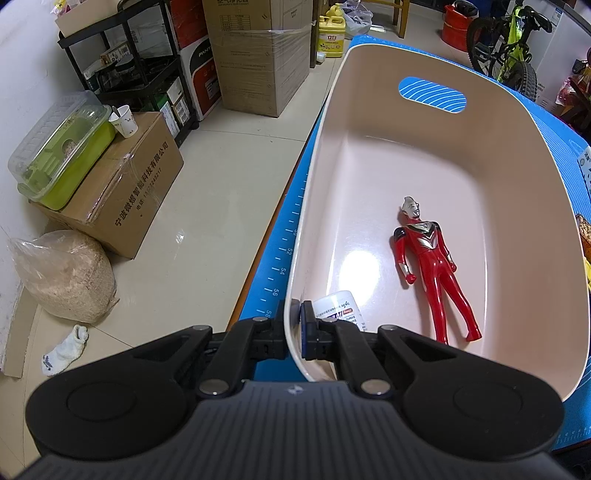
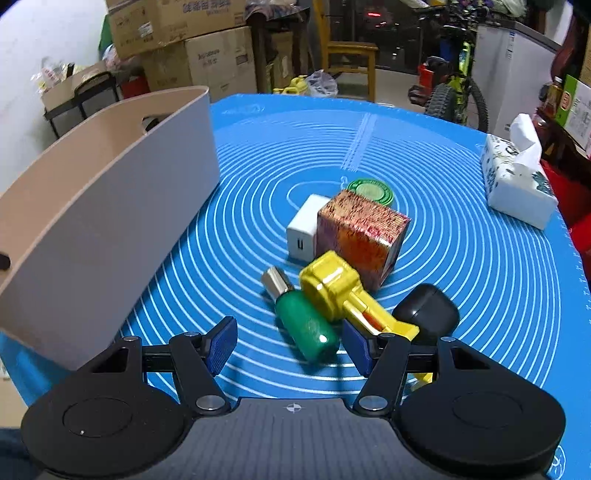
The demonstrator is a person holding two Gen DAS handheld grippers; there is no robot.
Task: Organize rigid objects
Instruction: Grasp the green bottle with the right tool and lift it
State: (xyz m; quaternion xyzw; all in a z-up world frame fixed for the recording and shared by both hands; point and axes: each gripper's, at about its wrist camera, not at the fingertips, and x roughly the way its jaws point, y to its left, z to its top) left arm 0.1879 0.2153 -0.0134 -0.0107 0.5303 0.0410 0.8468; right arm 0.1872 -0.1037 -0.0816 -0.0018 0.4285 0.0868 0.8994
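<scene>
A tissue box (image 2: 517, 184) sits at the blue mat's (image 2: 461, 258) far right edge. On the floor, cardboard boxes (image 1: 122, 192), a white sock (image 1: 62, 352) and a yellow jug (image 1: 331, 35) stand beside black shelving (image 1: 140, 62).

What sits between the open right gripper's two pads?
Right wrist view: bare blue mat mostly; the green bottle's base reaches into the right gripper's gap, untouched.

We seem to be in a home storage room: stacked cardboard boxes (image 1: 255, 55) and a black shelf rack (image 1: 136, 70) line the far left wall, a bicycle (image 1: 509, 48) leans far right, and a wooden chair (image 2: 349, 59) stands beyond the table.
</scene>
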